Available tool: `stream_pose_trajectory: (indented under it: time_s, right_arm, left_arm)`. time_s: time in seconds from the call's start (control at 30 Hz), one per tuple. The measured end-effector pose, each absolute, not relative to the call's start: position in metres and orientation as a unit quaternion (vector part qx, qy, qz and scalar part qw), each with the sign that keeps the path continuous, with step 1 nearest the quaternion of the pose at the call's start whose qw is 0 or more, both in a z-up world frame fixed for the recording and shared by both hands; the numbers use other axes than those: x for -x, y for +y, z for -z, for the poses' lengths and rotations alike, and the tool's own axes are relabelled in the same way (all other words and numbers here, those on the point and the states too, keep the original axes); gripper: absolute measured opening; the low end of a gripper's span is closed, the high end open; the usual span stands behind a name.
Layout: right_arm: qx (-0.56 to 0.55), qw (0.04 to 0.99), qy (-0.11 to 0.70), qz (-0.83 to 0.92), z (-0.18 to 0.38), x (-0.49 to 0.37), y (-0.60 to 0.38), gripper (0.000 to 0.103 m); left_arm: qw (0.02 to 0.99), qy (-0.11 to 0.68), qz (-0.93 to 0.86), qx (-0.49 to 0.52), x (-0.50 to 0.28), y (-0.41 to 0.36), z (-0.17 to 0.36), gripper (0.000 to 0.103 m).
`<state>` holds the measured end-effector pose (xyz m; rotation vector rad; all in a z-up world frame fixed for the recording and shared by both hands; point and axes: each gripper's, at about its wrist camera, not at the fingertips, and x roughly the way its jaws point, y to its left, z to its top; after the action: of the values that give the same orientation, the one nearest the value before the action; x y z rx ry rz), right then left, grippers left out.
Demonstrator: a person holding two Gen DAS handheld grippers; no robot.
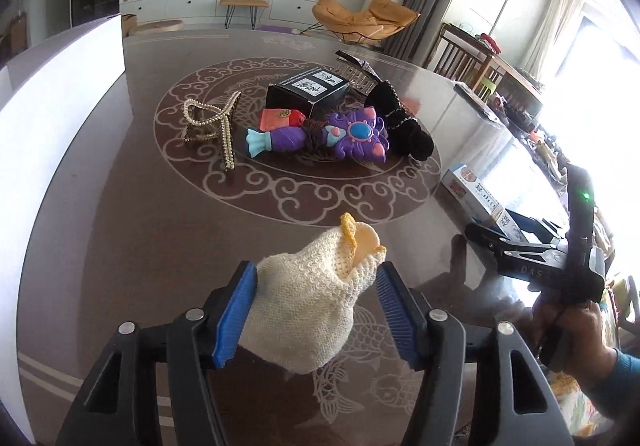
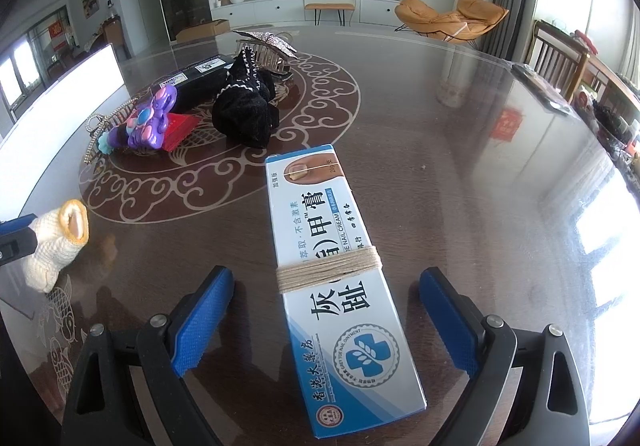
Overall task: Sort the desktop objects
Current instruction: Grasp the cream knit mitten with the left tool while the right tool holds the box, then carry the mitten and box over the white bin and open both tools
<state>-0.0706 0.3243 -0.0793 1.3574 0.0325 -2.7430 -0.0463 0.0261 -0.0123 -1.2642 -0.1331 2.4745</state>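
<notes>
A cream knitted pouch [image 1: 304,310] with a yellow rim sits between the blue pads of my left gripper [image 1: 318,266]. The left pad presses into its side and the right pad meets its rim. The right wrist view shows the pouch [image 2: 56,242] tilted at the far left. My right gripper [image 2: 327,271] stands open over a long blue-and-white nail cream box [image 2: 340,278] wound with twine, which lies flat on the table; neither pad touches it. A hand holds that gripper [image 1: 540,258] at the right edge of the left wrist view.
A pile lies mid-table on the round pattern: a purple fish toy [image 1: 320,136], a black box [image 1: 308,90], a red packet [image 1: 280,118], a black knitted piece [image 1: 404,126] and a pearl hair claw [image 1: 212,122]. A white panel [image 1: 60,106] stands along the left.
</notes>
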Motion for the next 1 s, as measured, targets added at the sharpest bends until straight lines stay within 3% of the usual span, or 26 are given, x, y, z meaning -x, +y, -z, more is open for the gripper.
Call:
stream_pose_trajectory:
  time_s: [0.07,0.23,0.37,0.43,0.5,0.53,0.57,0.6,0.77,1.0]
  right_arm:
    - [-0.451,0.068,0.0,0.89,0.078,0.074,0.327,0.102]
    - [-0.512,0.125,-0.006,0.85,0.072,0.096,0.336,0.102]
    - [-0.572,0.141,0.035,0.808,0.073,0.124,0.333,0.101]
    - [-0.589,0.136,0.074,0.793,0.075,0.132,0.327,0.095]
    - [-0.601,0.136,0.11,0.78,0.073,0.13,0.32,0.076]
    - [-0.603,0.141,0.116,0.777,0.07,0.128,0.318,0.069]
    - [-0.605,0.144,0.118,0.774,0.068,0.125,0.318,0.049]
    - [-0.606,0.143,0.117,0.774,0.065,0.123,0.319,0.044]
    - [-0.592,0.148,0.07,0.789,0.04,0.111,0.328,0.044]
    - [-0.541,0.214,0.044,0.812,-0.035,0.119,0.277,0.044]
  left_arm:
    - [0.181,-0.028,-0.879,0.44,0.046,0.028,0.01,0.086]
    - [0.216,0.032,-0.866,0.45,0.056,0.04,0.014,0.086]
    - [0.213,0.088,-0.858,0.46,0.062,0.051,0.029,0.086]
    - [0.21,0.098,-0.855,0.464,0.065,0.053,0.035,0.086]
    - [0.217,0.097,-0.856,0.459,0.063,0.054,0.036,0.083]
    - [0.218,0.098,-0.859,0.452,0.062,0.056,0.035,0.078]
    - [0.219,0.099,-0.86,0.45,0.061,0.058,0.035,0.058]
    - [0.219,0.098,-0.86,0.451,0.061,0.06,0.034,0.054]
    - [0.197,0.047,-0.885,0.42,0.046,0.046,0.011,0.052]
    - [0.148,-0.044,-0.924,0.35,0.019,-0.032,-0.068,0.052]
